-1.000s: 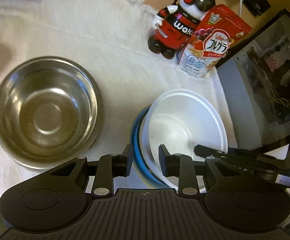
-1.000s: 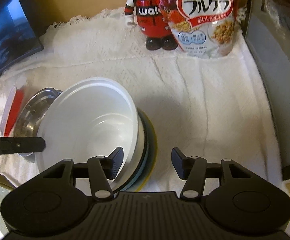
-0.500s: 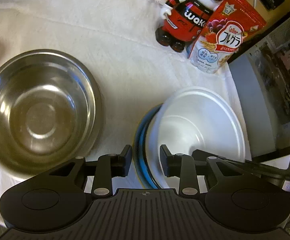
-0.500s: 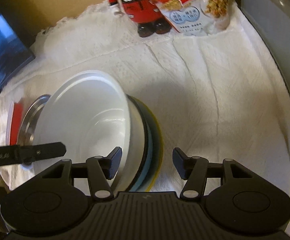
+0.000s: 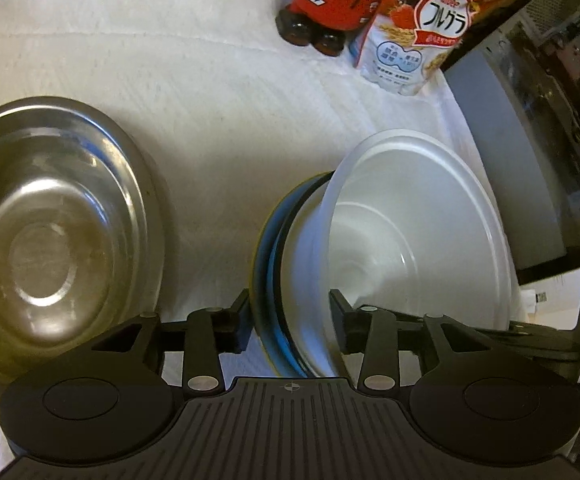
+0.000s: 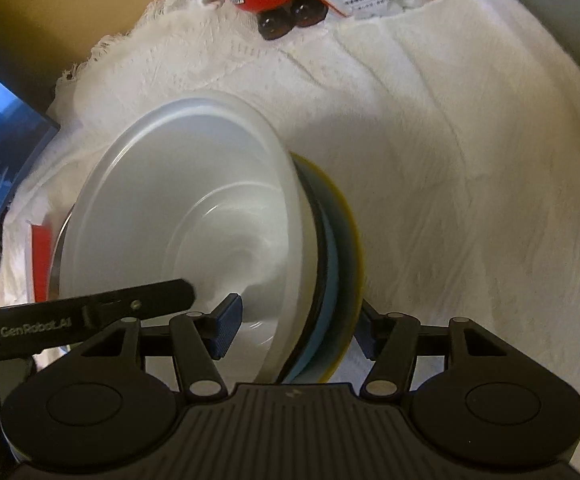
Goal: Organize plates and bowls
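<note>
Both claws straddling the same tilted stack

The left claw and right claw are each spread around the rims of the white bowl and the blue and yellow plates beneath it, on the white cloth. A steel bowl sits to the left; whether the pads press the rims can't be told.

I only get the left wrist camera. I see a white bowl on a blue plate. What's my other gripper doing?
Observer: The right gripper is open around the stack's edge, with one finger inside the white bowl and one outside.
Operator: Is anything under the blue plate?
Observer: Yes, a yellow plate is at the bottom.
Operator: What's past the steel bowl?
Observer: Something flat and red lies right beside it.
</note>
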Motion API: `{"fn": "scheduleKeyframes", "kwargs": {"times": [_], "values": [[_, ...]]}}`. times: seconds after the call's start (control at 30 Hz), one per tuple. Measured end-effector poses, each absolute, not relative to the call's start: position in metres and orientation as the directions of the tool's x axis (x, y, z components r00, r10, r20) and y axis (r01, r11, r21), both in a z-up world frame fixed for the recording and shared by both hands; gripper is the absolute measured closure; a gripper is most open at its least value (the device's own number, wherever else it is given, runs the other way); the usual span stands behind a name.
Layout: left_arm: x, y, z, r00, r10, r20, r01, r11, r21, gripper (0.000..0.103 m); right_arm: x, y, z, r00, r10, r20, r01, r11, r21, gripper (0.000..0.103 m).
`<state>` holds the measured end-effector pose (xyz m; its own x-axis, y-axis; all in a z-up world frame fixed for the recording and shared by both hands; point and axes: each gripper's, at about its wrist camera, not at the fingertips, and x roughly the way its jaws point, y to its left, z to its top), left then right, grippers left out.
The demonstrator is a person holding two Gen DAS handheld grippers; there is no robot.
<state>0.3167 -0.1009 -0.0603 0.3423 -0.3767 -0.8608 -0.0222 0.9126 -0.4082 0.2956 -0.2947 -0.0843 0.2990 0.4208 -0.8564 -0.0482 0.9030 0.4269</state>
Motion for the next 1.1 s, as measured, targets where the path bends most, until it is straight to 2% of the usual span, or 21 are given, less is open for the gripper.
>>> {"fn": "scheduleKeyframes", "kwargs": {"times": [0.17,0.27,0.47,1.1], "values": [[0.319,-0.11,-0.065,0.362,-0.323,-0.874,-0.034,0.933,-0.359,0.059,0.31,-0.3,-0.089,0.279,0.479,-0.832,-0.105,0.877,0.47,0.044],[0.316,-0.115,-0.065,0.392,-0.287,-0.874,-0.073,0.937,-0.341,0.055,0.318,-0.306,-0.092,0.239,0.526,-0.816,-0.152,0.85,0.504,0.044],[0.317,-0.122,-0.061,0.418,-0.24,-0.876,-0.093,0.948,-0.304,0.055,0.325,-0.309,-0.091,0.209,0.551,-0.808,-0.205,0.833,0.515,0.045],[0.349,-0.136,-0.063,0.419,-0.261,-0.87,-0.156,0.923,-0.352,0.057,0.348,-0.335,-0.087,0.271,0.545,-0.793,-0.316,0.829,0.462,0.045]]}}
